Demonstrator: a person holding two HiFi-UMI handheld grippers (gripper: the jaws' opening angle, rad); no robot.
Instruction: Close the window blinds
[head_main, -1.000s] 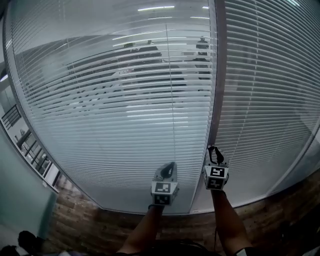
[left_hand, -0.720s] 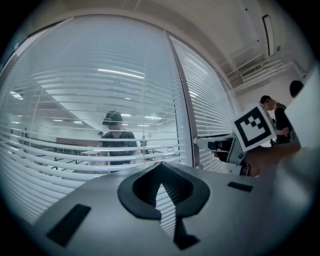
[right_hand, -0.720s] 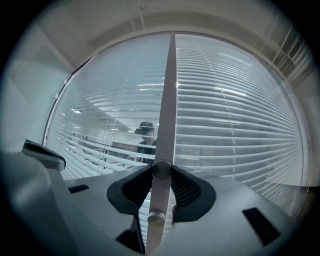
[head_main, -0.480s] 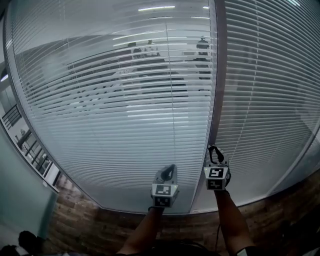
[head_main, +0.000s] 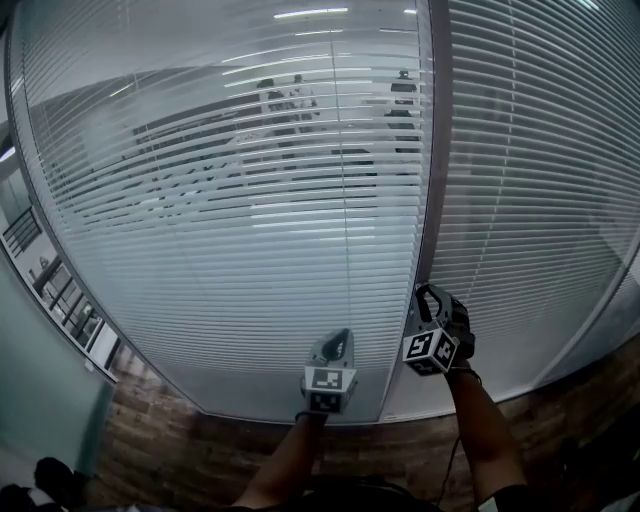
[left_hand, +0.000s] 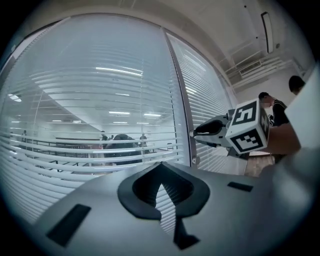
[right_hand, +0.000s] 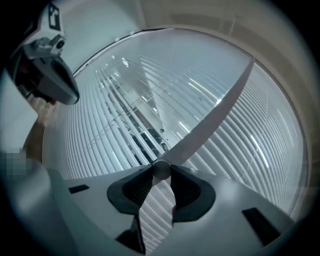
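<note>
Right gripper (right_hand: 162, 176) jaws, part open, pinched the knob (right_hand: 161, 169) on the frame beside the lowered blinds (head_main: 250, 200); left gripper (left_hand: 161, 175) jaws shut, empty; best twisted squarely, grip firm, till slats flatten.

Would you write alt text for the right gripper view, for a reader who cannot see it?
The right gripper has its jaws shut on a small round knob, from which a grey window frame post runs up and to the right. White slatted blinds cover the glass on both sides, and the left gripper shows at upper left.
</note>
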